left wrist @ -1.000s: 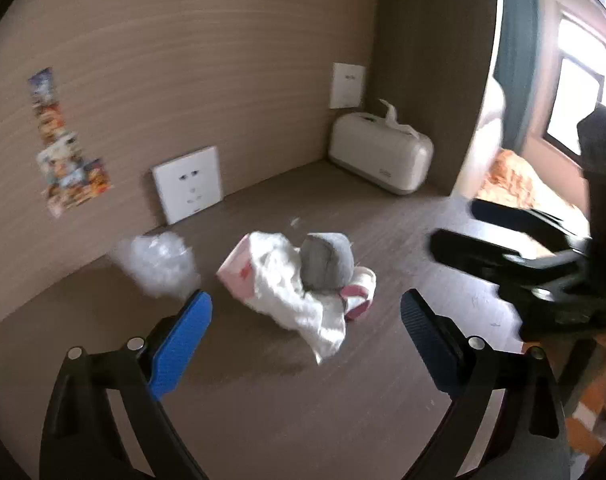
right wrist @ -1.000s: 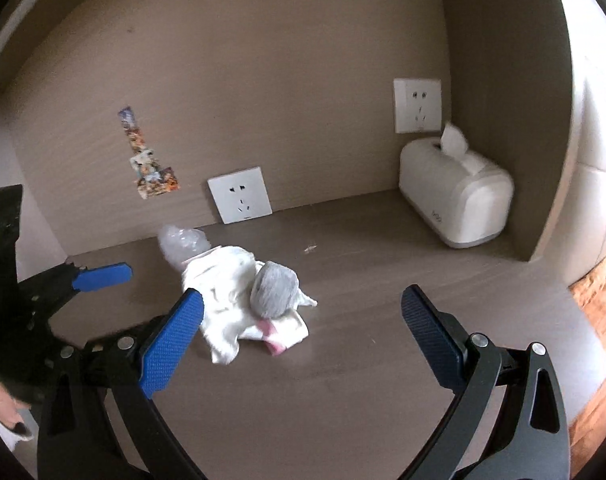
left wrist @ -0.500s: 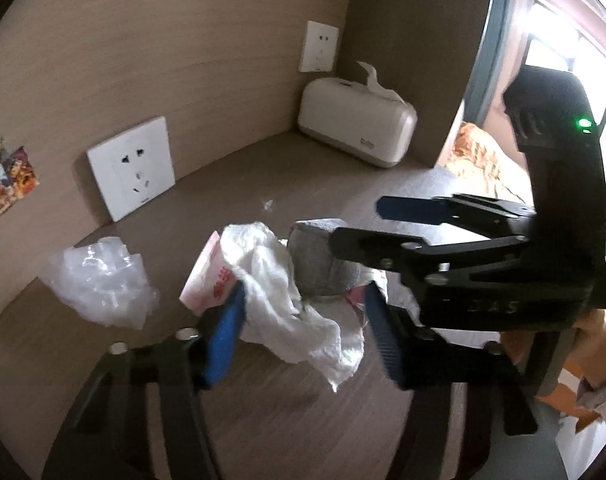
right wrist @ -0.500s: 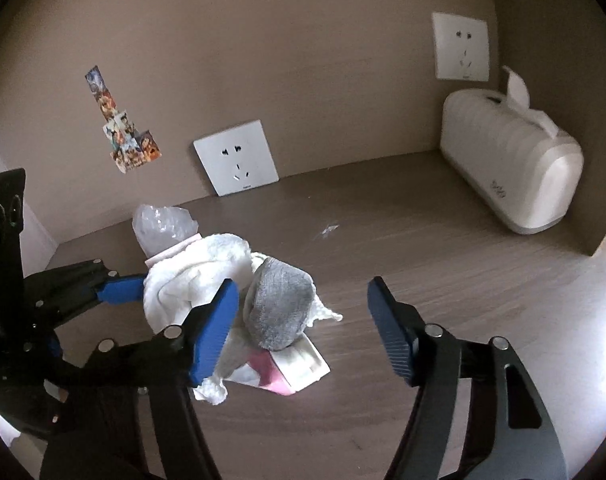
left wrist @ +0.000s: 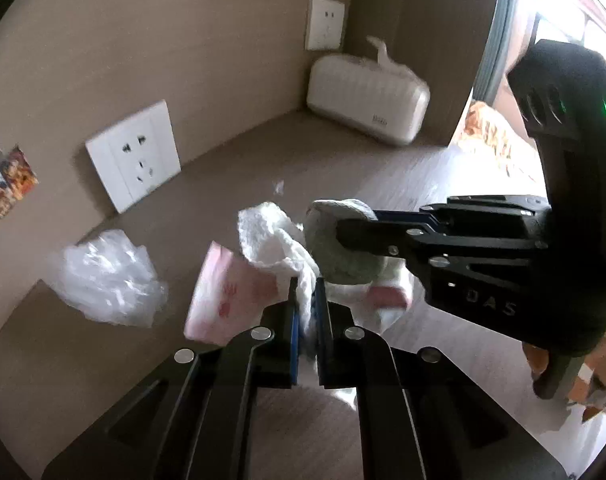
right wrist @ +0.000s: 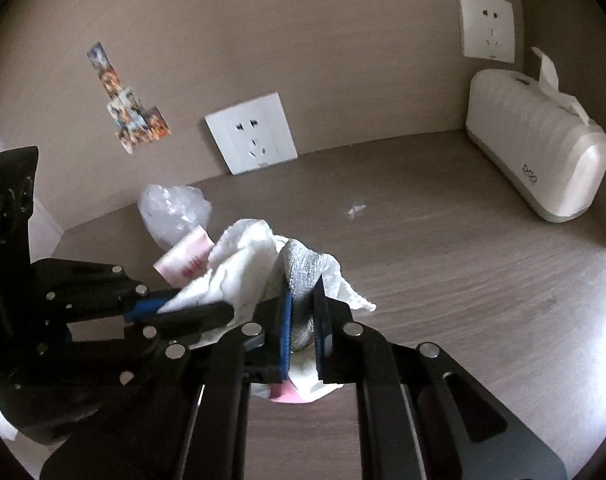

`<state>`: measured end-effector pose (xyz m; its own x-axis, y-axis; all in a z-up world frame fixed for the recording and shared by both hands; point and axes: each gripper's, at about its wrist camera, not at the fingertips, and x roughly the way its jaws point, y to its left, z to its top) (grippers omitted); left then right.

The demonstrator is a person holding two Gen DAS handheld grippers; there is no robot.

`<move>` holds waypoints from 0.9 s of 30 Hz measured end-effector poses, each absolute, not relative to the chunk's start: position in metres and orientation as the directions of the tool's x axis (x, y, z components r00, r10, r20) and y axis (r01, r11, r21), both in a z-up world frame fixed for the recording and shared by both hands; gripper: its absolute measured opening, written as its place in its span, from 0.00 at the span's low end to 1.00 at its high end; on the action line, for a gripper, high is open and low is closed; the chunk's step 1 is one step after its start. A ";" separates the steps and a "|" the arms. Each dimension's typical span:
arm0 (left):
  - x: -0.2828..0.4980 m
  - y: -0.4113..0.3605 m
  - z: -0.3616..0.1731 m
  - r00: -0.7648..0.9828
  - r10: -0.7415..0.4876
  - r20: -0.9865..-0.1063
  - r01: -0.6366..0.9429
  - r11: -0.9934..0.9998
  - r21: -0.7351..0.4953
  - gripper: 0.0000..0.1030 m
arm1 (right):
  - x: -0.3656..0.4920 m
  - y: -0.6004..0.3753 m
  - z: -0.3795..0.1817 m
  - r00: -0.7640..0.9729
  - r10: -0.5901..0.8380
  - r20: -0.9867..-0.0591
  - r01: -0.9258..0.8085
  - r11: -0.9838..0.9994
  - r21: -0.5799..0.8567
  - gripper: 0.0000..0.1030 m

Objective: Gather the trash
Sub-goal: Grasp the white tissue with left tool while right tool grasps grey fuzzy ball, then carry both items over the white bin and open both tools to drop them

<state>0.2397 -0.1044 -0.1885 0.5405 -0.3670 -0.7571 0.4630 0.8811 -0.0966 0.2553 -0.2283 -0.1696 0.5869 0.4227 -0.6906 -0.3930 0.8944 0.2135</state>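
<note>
Left wrist: left gripper jaws pinch white tissue; right gripper jaws closing on grey wad

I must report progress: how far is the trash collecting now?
Nothing looks collected yet. In hand: the left hand-held gripper is shut on the white tissue; the right hand-held gripper, jaws closing, pinches the grey wad. Left: the clear plastic and pink packet.
</note>
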 end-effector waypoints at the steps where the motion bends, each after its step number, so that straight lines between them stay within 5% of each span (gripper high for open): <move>1: 0.238 -0.103 -0.182 0.550 -0.370 -0.749 0.461 0.882 -0.097 0.05 | 0.251 -0.230 -0.162 0.598 0.424 -0.680 -0.395 0.894 0.211 0.10; 15: 0.164 -0.144 -0.090 0.629 -0.424 -0.652 0.537 0.843 -0.031 0.06 | 0.151 -0.297 -0.070 0.758 0.330 -0.562 -0.314 0.941 0.128 0.10; 27: 0.090 -0.261 -0.107 0.477 -0.537 -0.696 0.713 0.699 -0.051 0.06 | 0.054 -0.390 -0.080 0.779 0.191 -0.597 -0.138 0.981 0.134 0.10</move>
